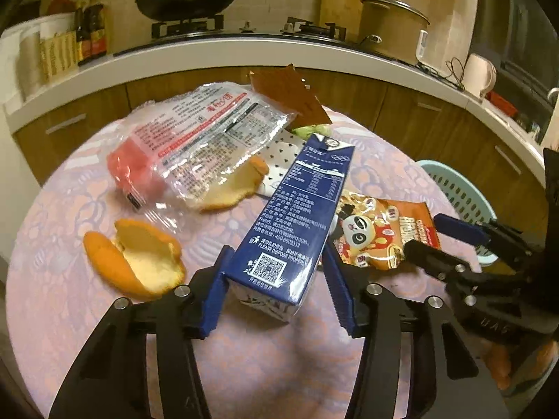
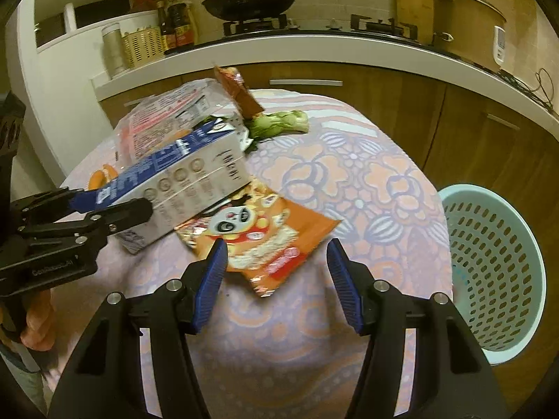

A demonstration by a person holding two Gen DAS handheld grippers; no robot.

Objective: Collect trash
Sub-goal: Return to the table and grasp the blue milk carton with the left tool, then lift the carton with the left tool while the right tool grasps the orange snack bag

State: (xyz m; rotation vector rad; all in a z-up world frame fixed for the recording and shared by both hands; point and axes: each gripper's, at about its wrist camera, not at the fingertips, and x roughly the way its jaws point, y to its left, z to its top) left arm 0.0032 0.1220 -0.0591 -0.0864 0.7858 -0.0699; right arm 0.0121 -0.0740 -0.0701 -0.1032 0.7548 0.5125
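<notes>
Only the right wrist view shows the teal basket's [image 2: 496,272] inside, beside the table [image 2: 349,174]. The left gripper [image 1: 276,279] straddles the one milk carton [image 1: 297,209] on the table, whether gripping it I cannot tell. Two orange peels [image 1: 139,262] show only leftward; the right gripper [image 2: 276,272] spreads over one snack bag [image 2: 272,244].

We are holding the left gripper [image 1: 276,251] angled forward and downward, its jaws standing either side of the near end of a carton [image 1: 290,216]. The left-hand pad [image 1: 218,289] is lying against the carton's side, while the other pad [image 1: 340,289] is showing a thin gap. We are holding the right gripper [image 2: 276,244] just beside it, tilted downward in the same way, its jaws standing well apart and pressing on nothing. Our left hand [image 2: 35,317] is wrapping its fingers around its gripper's handle, and our right hand [image 1: 499,366] is doing likewise.
</notes>
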